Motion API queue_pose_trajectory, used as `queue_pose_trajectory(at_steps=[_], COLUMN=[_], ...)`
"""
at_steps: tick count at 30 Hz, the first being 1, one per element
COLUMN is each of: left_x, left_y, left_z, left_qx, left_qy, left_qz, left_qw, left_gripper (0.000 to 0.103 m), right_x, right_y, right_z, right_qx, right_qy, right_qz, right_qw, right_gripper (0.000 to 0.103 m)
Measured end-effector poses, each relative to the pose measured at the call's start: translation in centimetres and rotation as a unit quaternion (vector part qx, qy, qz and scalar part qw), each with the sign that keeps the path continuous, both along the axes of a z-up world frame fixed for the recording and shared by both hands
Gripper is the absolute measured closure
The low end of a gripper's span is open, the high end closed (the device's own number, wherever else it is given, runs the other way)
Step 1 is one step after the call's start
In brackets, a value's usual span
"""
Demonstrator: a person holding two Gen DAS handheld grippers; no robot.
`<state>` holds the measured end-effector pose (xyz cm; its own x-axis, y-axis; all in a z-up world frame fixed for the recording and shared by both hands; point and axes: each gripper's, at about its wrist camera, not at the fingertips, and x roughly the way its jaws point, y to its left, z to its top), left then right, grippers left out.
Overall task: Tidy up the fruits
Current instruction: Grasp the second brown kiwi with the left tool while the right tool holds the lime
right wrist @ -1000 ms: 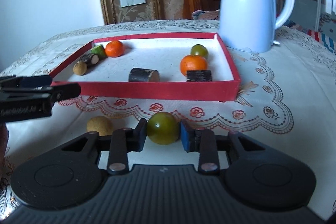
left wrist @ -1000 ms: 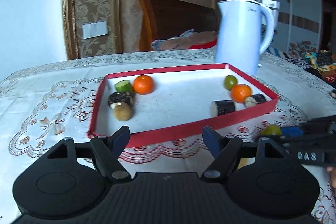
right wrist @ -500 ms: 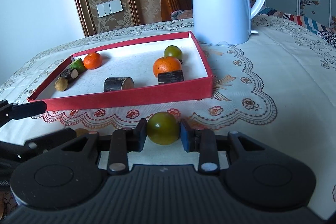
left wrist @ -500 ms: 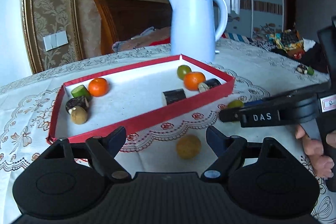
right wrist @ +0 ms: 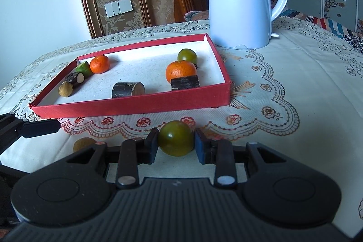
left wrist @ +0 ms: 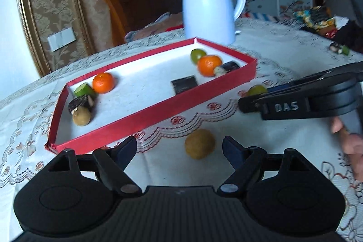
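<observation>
The green fruit (right wrist: pixel 176 138) sits pinched between the right gripper (right wrist: pixel 175 145) fingers, just short of the red tray (right wrist: pixel 136 107). The brown fruit (left wrist: pixel 199 143) lies untouched between the left gripper (left wrist: pixel 179 149) fingers, spread wide, on the counter (right wrist: pixel 283 92).

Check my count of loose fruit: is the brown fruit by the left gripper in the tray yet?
Out. The brown fruit lies on the tablecloth, outside the tray.
</observation>
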<state>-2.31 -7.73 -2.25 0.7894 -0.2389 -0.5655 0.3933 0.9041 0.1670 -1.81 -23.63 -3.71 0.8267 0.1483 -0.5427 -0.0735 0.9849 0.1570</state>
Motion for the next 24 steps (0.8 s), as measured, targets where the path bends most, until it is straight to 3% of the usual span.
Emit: queue_pose_trajectory(at_steps=[6,15,24], left_x=[0.06,-0.21,-0.35], left_y=[0.18,-0.09,-0.32], left_z=[-0.04,-0.08,-0.11], left_qx=[0.0,-0.003,-0.012], left_qy=[0.006,0.009,0.016], left_qz=[0.0,-0.022,-0.038], left_qw=[1.0,0.9997,0.9991], left_gripper=[0.027,0.059,0.075], right_x=[-0.02,-0.03,0.0], right_y=[0.04,0.13,0.29], right_z=[0.0,0.01,-0.01], right_qx=[-0.002,-0.004,-0.008], right_qy=[0.0,0.0,-0.001], right_qz=[0.0,0.0,0.001], right_qw=[1.0,1.0,1.0], right_gripper=[0.071,0.071,0.071])
